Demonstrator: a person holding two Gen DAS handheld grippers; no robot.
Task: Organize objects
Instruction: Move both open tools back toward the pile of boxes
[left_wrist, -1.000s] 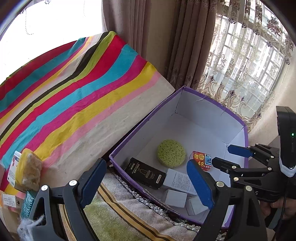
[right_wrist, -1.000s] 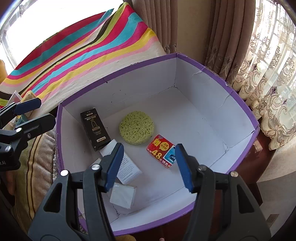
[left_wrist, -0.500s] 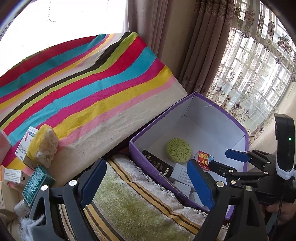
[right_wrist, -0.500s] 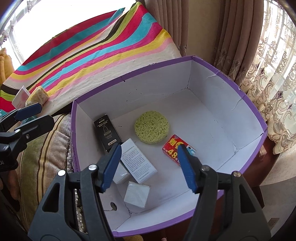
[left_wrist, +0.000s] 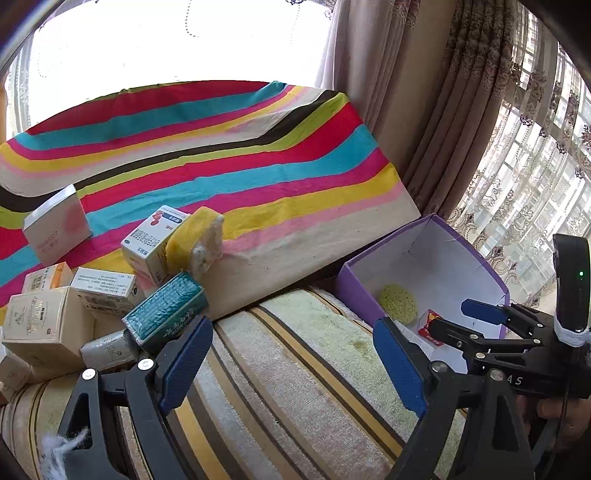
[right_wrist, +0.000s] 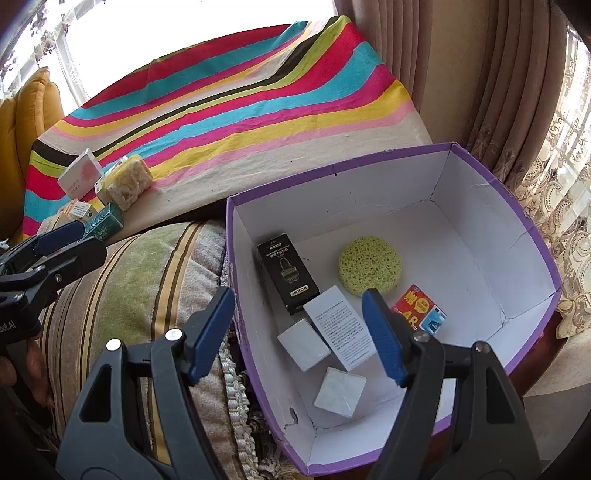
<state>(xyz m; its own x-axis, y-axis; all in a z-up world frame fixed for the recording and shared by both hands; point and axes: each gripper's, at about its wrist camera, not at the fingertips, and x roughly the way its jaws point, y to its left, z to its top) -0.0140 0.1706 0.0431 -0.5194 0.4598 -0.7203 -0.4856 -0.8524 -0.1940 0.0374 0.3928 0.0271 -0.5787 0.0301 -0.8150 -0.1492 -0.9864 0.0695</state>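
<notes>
A pile of small boxes (left_wrist: 110, 288) is seen at lower left, just beyond the released, empty left gripper (left_wrist: 291, 365); the right gripper (right_wrist: 299, 332), also released, is held over the purple box (right_wrist: 546, 266)

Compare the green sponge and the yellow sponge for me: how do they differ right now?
The green sponge is a round disc; the yellow sponge is a blocky slab with a pale, fuzzy face. The green sponge lies flat inside the purple box; the yellow sponge stands tilted against a white carton in the pile on the striped cloth. Neither is held: both grippers are open.
</notes>
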